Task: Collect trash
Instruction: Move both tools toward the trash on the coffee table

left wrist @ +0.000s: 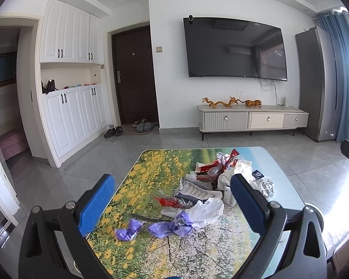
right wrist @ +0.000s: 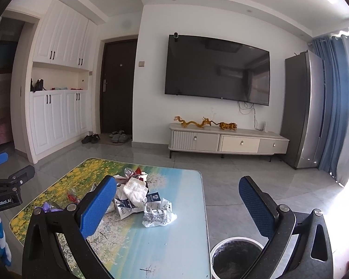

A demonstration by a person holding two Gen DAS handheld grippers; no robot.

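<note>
Crumpled wrappers and plastic bags (left wrist: 204, 193) lie heaped mid-tabletop toward the right edge of the table (right wrist: 174, 244), a bin (right wrist: 235, 255) standing beside it. Left gripper (left wrist: 172, 204) and right gripper (right wrist: 176, 205) hover wide open, empty. The litter looks light, soft and slippery; pinch a bunched fold. "GenRobot.AI" marks the left tool.

Crinkled plastic wrappers (left wrist: 204, 186) and paper lie on the glossy printed worktop (right wrist: 174, 232); the floor tiles (left wrist: 81, 162) shine.

Both wrist views look forward, close above the flower-printed glossy table (left wrist: 137, 186), sharing its crumpled wrapper pile (right wrist: 139, 197) and wall-mounted black television (right wrist: 217, 69).
</note>
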